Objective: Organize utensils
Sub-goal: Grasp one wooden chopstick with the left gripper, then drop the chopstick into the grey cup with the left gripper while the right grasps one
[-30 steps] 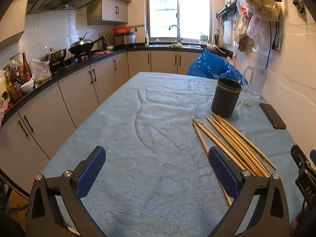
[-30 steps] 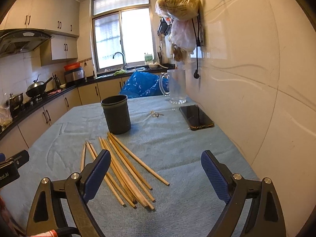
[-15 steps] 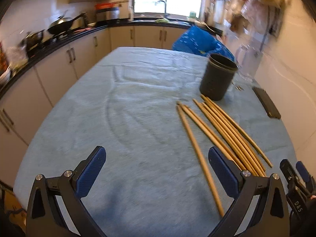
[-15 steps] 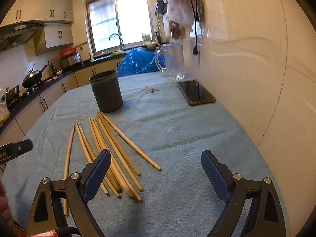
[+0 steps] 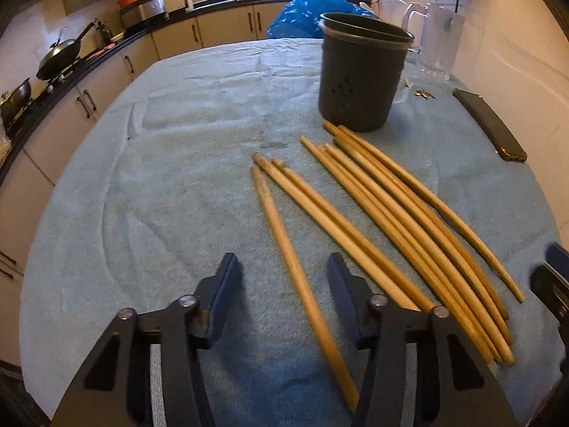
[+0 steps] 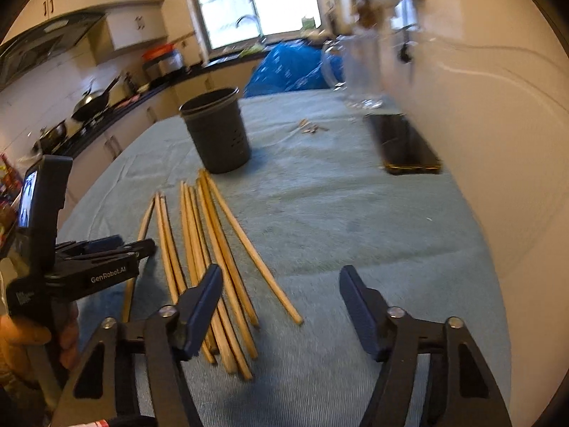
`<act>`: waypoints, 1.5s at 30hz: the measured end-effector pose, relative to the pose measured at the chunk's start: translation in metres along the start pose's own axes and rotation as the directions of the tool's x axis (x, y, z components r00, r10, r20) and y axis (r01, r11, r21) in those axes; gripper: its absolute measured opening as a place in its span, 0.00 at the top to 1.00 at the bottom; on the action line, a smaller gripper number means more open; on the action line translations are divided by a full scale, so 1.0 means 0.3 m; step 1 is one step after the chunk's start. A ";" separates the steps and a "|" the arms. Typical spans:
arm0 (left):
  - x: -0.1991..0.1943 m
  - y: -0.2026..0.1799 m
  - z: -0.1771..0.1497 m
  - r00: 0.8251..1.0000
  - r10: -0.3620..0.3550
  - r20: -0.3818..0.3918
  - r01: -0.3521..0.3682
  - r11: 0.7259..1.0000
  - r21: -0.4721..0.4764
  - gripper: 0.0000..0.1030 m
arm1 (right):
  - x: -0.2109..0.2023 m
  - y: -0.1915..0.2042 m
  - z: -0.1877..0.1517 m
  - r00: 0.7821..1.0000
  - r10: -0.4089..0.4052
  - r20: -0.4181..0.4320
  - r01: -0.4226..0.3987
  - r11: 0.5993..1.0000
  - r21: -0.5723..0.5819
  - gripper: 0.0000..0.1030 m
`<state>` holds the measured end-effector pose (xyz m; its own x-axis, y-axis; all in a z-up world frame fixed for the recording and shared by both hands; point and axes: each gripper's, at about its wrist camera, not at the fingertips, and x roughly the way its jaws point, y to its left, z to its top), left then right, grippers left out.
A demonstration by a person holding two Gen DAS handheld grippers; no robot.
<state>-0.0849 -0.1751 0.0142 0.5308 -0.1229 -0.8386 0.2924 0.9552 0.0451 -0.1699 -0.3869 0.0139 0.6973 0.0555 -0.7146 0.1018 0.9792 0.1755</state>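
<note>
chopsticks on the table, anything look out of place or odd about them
Yes. The chopsticks lie loose and fanned on the blue cloth beside the dark holder, none inside it. One stray chopstick lies apart, between the left gripper open jaws.

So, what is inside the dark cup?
Only the cup's rim and part of the inner wall show. No chopsticks rise above the rim; its wall hides the bottom.

glass pitcher (image 6: pixel 362 67): motion-blurred | lone chopstick (image 5: pixel 302 284): near end hidden behind fingers | phone (image 5: pixel 489 124): foreshortened, detail unreadable
</note>
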 end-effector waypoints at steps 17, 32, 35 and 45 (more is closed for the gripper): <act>-0.005 0.104 -0.003 0.990 -0.132 -0.053 0.133 0.991 0.009 0.90 | 0.338 0.147 0.193 0.976 -0.010 -0.217 -0.036 0.978 -0.207 0.71; -0.073 0.205 -0.084 0.967 -0.208 -0.145 0.214 0.976 0.028 0.93 | 0.182 0.012 0.078 0.956 0.026 -0.293 -0.009 0.998 0.062 0.91; -0.087 0.201 -0.100 0.958 -0.216 -0.188 0.231 0.971 0.062 0.92 | 0.135 -0.004 0.036 0.950 0.022 -0.310 -0.009 0.999 0.045 0.87; -0.030 0.186 -0.018 0.947 -0.178 -0.267 0.207 0.975 0.086 0.92 | 0.219 0.022 0.112 0.951 -0.071 -0.302 0.054 0.996 -0.065 0.68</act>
<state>-0.0777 -0.1192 0.0212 0.2385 -0.2142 -0.9472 0.4628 0.8825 -0.0830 -0.0996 -0.3833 -0.0092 0.4413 0.0420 -0.8964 0.0933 0.9914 0.0923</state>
